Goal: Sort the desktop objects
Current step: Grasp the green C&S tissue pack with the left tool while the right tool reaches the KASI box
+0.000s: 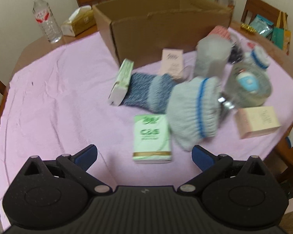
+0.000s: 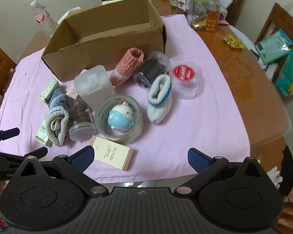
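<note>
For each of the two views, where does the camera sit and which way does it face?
Left wrist: on the left gripper, low over the pink cloth, facing the box and the socks; its open fingers show.
Right wrist: on the right gripper at the table's near edge, facing the box across the clutter; its open fingers show, with the left gripper at the left edge.
Shared: box, cloth, water bottle, tape roll.

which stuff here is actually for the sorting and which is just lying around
For the sorting, on the pink cloth:
cardboard box
rolled socks
tape roll with the toy inside
pink carton
green tissue pack
lying jars

Probably just lying about, off the cloth:
water bottle
big black-lidded jar
gold ornament
tissue box
</note>
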`<state>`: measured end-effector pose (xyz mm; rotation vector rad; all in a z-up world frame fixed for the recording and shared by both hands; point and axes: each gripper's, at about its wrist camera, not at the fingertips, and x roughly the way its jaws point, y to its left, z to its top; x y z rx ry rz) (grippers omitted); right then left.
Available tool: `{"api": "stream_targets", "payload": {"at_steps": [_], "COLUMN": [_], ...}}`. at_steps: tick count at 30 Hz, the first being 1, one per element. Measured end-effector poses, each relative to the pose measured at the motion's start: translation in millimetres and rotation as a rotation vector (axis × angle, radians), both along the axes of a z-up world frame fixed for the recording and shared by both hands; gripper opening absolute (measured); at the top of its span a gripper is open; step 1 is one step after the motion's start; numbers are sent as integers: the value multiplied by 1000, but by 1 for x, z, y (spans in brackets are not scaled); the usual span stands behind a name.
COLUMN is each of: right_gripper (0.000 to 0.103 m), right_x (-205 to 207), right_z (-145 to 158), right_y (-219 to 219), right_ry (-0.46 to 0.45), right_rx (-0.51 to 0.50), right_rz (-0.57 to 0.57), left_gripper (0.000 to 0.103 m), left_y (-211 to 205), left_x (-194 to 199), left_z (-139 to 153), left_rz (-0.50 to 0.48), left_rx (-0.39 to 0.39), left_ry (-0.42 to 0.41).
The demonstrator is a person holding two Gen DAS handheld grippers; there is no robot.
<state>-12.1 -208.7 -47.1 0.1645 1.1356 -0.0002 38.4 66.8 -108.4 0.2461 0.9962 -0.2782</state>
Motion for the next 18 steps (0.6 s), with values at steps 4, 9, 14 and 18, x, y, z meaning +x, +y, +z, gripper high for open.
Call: {"api": "stream_targets", "payload": {"at_steps": [4,9,14,18], "right_gripper": [103,103,103,103], "right_x": [-1,0,4,8], "right_z": [-7,-15,-30,-43], "right_y": [11,26,35,42], "right_ry": [15,30,59,69], "right_rx": [-6,-15,-10,3], "right_rz": [-20,-16,-13,-16], "left_gripper": [102,102,102,102], "left_y": [7,22,40,55], "left_x": [10,12,14,19], "left_z": [-17,-25,-24,-24], "left_rz": [-4,13,37,63], "left_rx": [8,-21,-19,-20], "left_ry": [13,27,25,23]}}
